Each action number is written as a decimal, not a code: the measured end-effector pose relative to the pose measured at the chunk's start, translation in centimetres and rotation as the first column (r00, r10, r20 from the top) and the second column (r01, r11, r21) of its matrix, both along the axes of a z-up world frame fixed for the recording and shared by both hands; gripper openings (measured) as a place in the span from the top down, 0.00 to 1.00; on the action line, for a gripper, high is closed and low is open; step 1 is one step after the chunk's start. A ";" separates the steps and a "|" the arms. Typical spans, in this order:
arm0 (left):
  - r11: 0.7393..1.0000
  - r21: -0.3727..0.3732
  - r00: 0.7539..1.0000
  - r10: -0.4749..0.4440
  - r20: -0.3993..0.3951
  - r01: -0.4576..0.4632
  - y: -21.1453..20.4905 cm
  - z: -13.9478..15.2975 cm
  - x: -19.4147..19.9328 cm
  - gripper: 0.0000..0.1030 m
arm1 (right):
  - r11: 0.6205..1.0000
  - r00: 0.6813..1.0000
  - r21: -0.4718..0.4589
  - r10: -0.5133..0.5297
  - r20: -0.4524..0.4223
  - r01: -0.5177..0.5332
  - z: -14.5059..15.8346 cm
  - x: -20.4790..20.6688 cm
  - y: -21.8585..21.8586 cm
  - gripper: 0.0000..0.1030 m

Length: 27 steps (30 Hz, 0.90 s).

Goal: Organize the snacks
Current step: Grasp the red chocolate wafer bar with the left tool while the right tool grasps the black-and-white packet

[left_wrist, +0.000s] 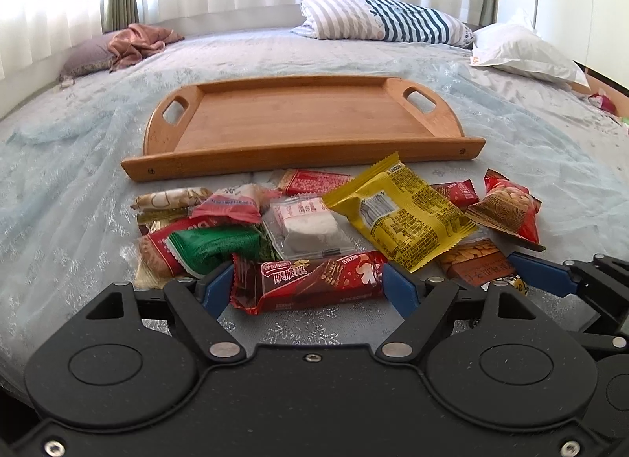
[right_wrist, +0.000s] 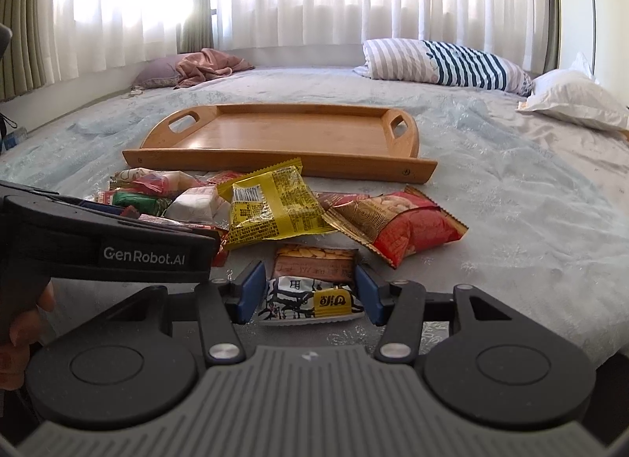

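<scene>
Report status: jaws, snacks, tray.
Left gripper jaws flank the red wafer bar, grip unconfirmed. Right gripper jaws open around the black-and-white packet. Wooden tray bare, snacks piled before it. Nothing blocking.

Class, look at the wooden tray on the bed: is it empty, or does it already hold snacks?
Empty. The wooden tray shows only bare wood inside; every snack, such as the yellow packet, lies on the bed in front of it.
</scene>
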State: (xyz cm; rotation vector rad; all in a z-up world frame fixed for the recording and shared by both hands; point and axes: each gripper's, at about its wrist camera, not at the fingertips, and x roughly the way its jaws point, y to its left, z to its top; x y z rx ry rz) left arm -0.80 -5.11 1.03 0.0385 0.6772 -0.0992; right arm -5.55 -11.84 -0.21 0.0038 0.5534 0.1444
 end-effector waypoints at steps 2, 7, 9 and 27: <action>1.000 -0.016 1.000 0.001 -0.010 -0.001 0.2 -0.1 0.1 0.25 | 1.000 1.000 0.003 0.007 -0.005 -0.007 -0.1 0.1 0.1 0.38; 0.999 -0.037 0.999 -0.029 -0.024 0.028 0.4 0.0 0.0 0.36 | 1.000 1.000 0.006 0.025 -0.005 -0.025 0.0 0.0 0.6 0.48; 0.999 -0.037 0.999 -0.035 -0.026 0.034 0.4 0.1 -0.1 0.36 | 0.999 0.999 0.009 0.034 -0.002 -0.034 0.0 -0.2 0.8 0.49; 0.999 -0.049 0.999 -0.002 -0.032 0.001 2.2 1.0 -1.1 0.36 | 0.997 0.999 0.074 0.033 -0.022 -0.032 0.9 -0.8 0.5 0.45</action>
